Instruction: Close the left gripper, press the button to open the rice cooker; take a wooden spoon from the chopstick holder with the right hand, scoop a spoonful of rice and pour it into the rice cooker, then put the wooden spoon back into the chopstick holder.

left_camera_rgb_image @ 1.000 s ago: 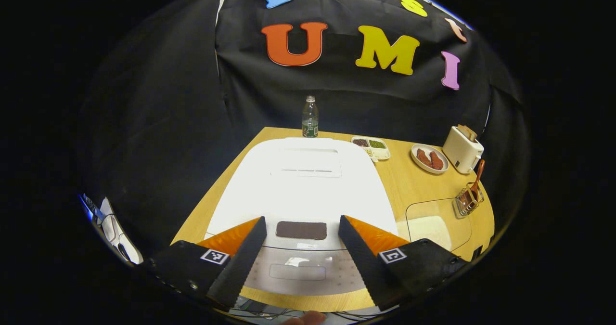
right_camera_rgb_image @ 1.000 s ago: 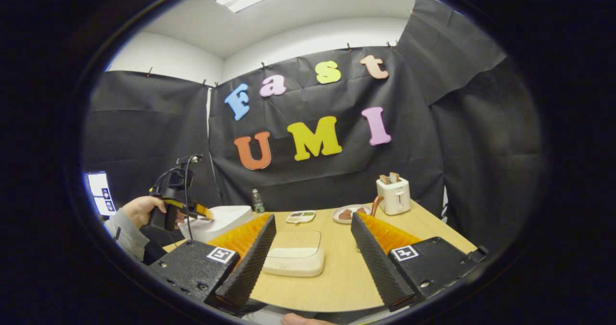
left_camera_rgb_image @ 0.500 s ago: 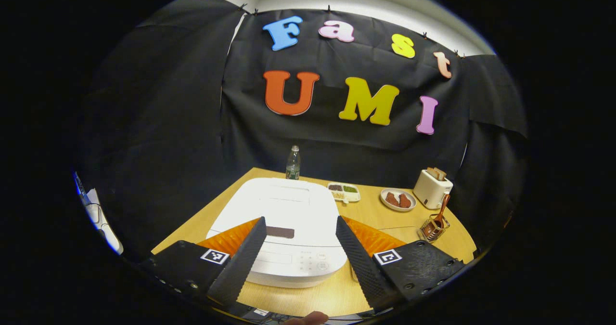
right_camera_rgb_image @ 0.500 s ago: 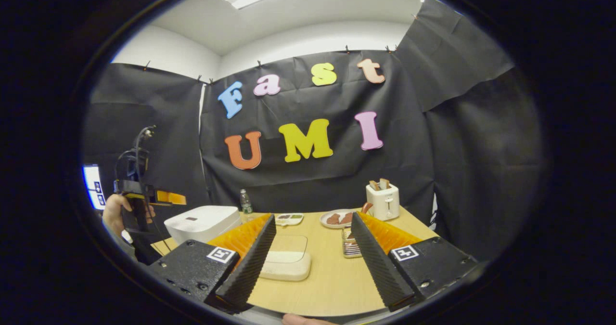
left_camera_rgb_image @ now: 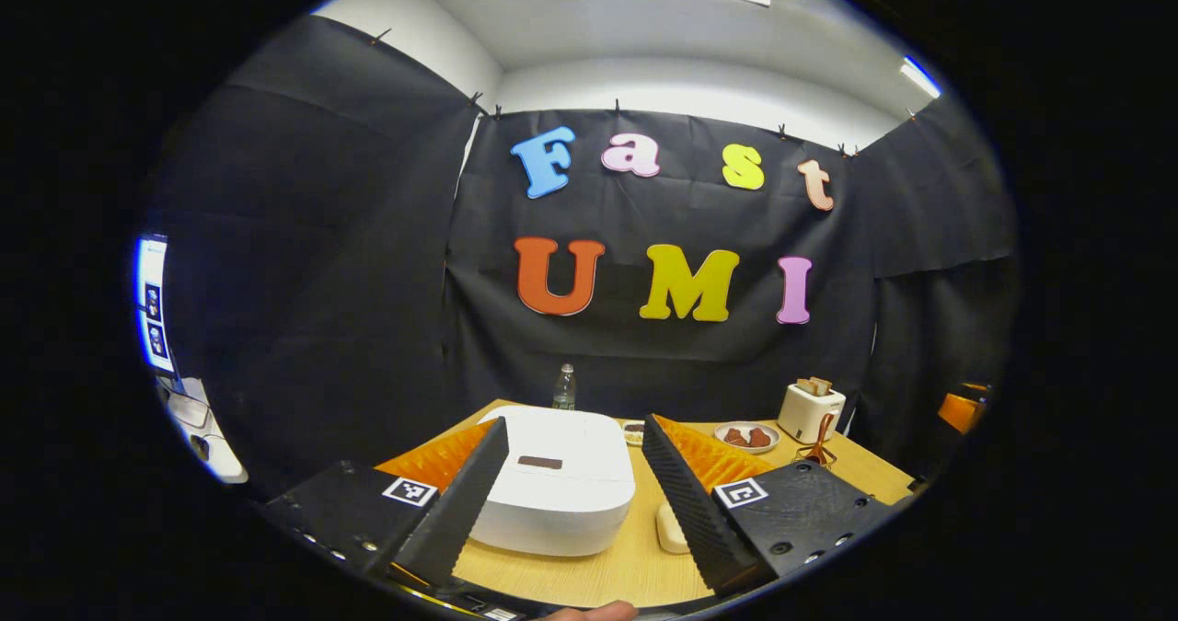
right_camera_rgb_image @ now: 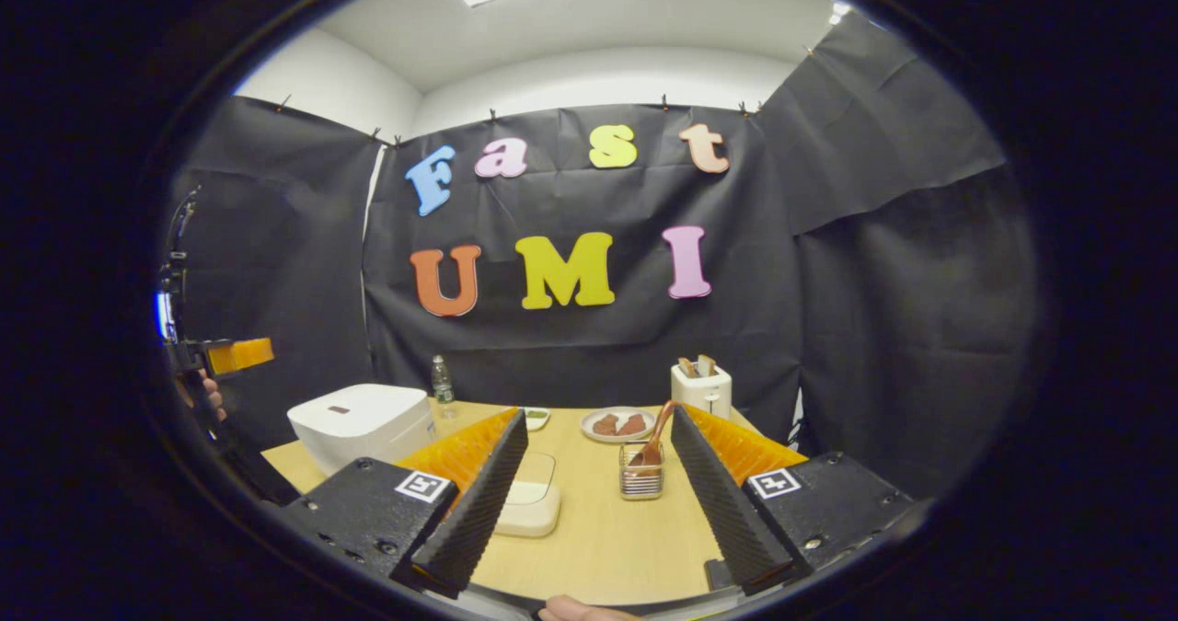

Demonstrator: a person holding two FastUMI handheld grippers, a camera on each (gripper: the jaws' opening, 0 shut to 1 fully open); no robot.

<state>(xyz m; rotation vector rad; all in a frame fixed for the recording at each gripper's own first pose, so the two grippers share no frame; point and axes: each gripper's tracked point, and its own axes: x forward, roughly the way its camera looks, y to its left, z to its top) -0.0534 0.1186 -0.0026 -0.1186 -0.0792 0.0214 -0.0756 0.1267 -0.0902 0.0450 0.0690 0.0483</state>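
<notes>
The white rice cooker (left_camera_rgb_image: 561,478) stands on the wooden table (left_camera_rgb_image: 635,566) with its lid down, straight ahead of my left gripper (left_camera_rgb_image: 576,432), which is open, empty and held back from it. In the right gripper view the cooker (right_camera_rgb_image: 359,423) sits at the left. My right gripper (right_camera_rgb_image: 596,423) is open and empty. Between its fingers, farther off, stands the wire chopstick holder (right_camera_rgb_image: 641,478) with the wooden spoon (right_camera_rgb_image: 655,437) leaning in it. The flat white rice container (right_camera_rgb_image: 529,501) lies left of the holder. The left gripper (right_camera_rgb_image: 225,356) hangs at the far left, held by a hand.
At the back of the table stand a water bottle (right_camera_rgb_image: 443,382), a small divided tray (right_camera_rgb_image: 534,416), a plate with brown food (right_camera_rgb_image: 618,424) and a white toaster (right_camera_rgb_image: 701,387). Black cloth walls close in the back and the sides.
Both grippers have drawn back from the table. The left one has lifted off from above the cooker lid and now looks level. Both stay open; the lid is still down.
</notes>
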